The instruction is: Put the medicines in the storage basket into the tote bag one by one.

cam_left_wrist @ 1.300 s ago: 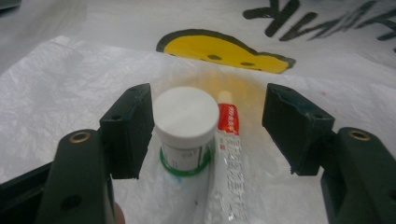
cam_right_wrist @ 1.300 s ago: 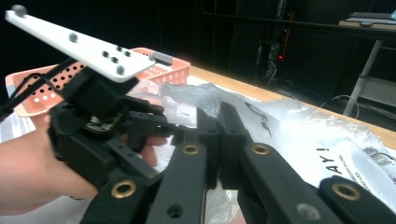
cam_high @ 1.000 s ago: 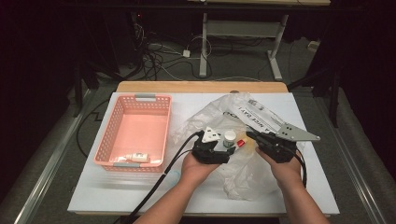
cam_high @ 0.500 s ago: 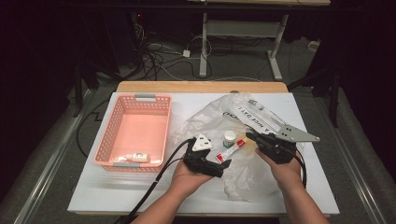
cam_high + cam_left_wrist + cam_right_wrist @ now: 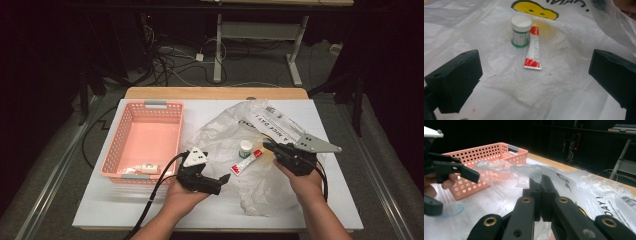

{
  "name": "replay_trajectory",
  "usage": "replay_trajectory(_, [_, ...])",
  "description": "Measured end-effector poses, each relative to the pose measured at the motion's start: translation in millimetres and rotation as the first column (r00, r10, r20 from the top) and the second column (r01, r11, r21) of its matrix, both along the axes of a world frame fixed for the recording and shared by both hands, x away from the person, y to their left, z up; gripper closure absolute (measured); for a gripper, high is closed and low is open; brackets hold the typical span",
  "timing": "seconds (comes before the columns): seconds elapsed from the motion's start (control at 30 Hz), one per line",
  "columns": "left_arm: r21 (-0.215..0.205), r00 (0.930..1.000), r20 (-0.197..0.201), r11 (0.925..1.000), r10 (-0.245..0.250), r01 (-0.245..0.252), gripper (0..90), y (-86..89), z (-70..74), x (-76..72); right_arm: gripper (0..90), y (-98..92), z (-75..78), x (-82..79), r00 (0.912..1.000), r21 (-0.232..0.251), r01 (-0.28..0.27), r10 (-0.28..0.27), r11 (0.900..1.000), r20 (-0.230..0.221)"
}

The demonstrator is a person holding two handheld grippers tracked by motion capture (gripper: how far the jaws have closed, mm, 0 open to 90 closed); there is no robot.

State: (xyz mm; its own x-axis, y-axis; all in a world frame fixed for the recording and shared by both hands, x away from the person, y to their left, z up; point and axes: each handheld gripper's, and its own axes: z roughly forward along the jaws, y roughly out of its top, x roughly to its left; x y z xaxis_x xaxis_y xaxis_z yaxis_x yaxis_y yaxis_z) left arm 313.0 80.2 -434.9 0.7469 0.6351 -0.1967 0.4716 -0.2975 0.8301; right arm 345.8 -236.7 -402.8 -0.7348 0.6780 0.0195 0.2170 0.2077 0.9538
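Left tongs (image 5: 223,183) face tube (image 5: 246,162), lying diagonally.

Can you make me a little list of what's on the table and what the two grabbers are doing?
Left hand-held gripper: open, empty, pulled back from the bag
Right hand-held gripper: shut on the plastic bag, holding its edge up
Inside bag: small white jar, red and white tube, side by side
Pink basket: holds one small bottle

One jar (image 5: 521,31), one tube (image 5: 533,49), perhaps one bag (image 5: 280,122).
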Motion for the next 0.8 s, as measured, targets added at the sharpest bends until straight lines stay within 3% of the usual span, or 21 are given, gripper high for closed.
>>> replay_trajectory(0.13, [0.025,0.9996,0.020,0.9995,0.017,-0.018,0.0,17.2,6.0,-6.0,90.0,0.3,-0.6,0.0,1.0000,-0.001,-0.001,0.001,1.000,-0.001])
replay_trajectory(0.37, [0.030,0.9975,0.033,0.9975,0.063,-0.064,0.0,50.6,15.9,-10.6,90.0,1.2,-0.3,0.6,1.0000,0.000,0.003,-0.003,1.000,0.000])
replay_trajectory(0.53, [0.050,0.9906,0.055,0.9905,0.125,-0.128,0.0,70.8,19.3,-11.7,90.0,1.0,0.0,0.4,1.0000,-0.006,0.004,-0.004,1.000,0.003])
replay_trajectory(0.6, [0.082,0.9865,0.060,0.9842,0.152,-0.157,0.0,77.0,19.1,-11.6,90.0,0.5,0.2,0.1,1.0000,-0.003,0.006,-0.006,1.000,0.001])
replay_trajectory(0.7, [0.061,0.9825,0.023,0.9806,0.185,-0.186,0.0,89.7,14.7,-10.6,90.0,0.0,-0.2,0.5,1.0000,0.001,0.005,-0.005,1.000,-0.001])
replay_trajectory(0.8, [0.083,0.9776,0.019,0.9741,0.209,-0.210,0.0,100.7,11.4,-10.8,90.0,-0.2,-0.4,0.7,1.0000,0.004,0.003,-0.003,1.000,-0.001])
